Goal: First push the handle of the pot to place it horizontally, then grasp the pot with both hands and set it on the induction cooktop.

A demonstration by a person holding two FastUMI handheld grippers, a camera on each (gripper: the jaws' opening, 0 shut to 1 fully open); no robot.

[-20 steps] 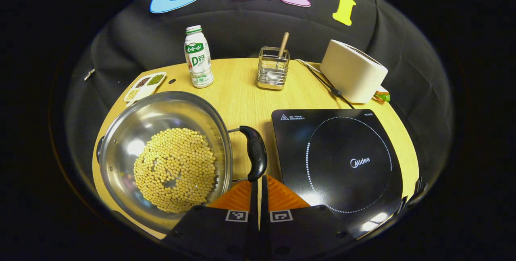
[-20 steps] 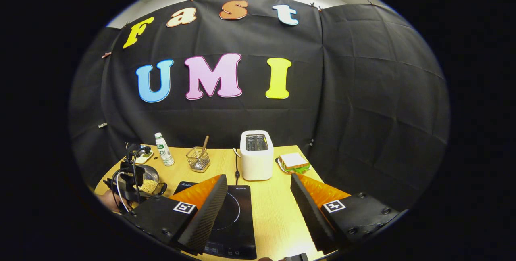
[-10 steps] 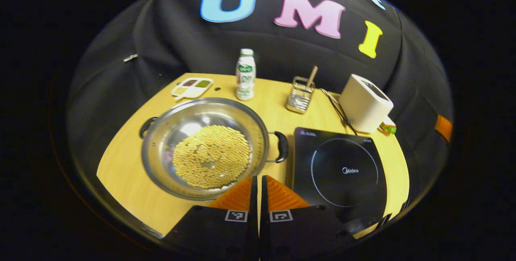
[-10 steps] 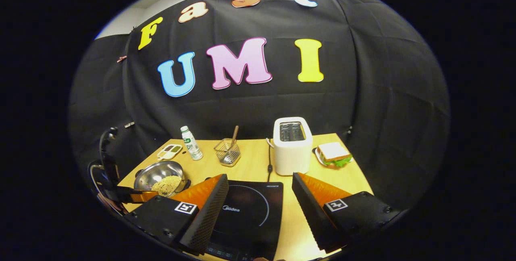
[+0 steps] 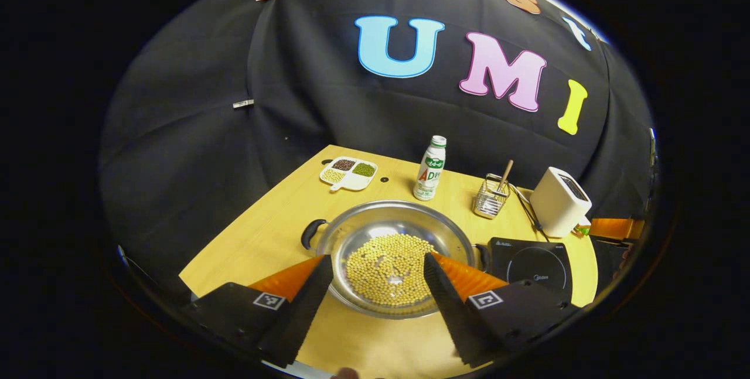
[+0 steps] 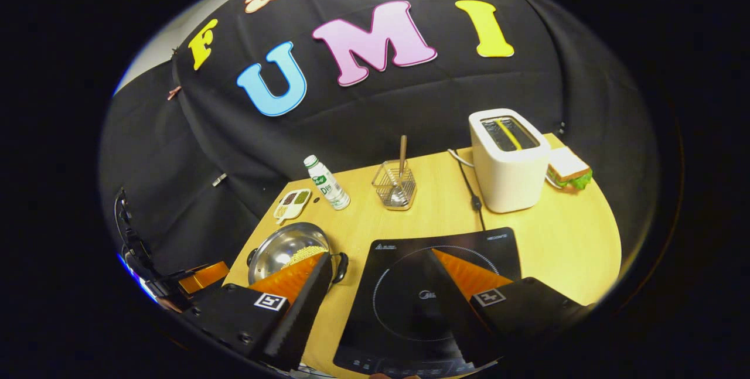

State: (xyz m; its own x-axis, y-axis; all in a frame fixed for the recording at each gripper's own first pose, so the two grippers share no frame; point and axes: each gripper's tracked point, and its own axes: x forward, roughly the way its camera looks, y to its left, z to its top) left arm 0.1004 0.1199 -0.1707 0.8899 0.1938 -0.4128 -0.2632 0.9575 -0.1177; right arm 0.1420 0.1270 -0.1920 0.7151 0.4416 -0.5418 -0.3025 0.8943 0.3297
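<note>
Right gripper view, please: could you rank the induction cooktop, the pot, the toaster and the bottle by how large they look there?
1. Induction cooktop, largest by far, though it is nearest the camera.
2. Toaster and pot look much alike; the pot is partly hidden, so I won't rank them.
3. Bottle, smallest.

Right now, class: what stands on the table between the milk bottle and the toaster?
In the right gripper view, a wire basket holding a wooden-handled utensil stands between the bottle and the toaster.
</note>
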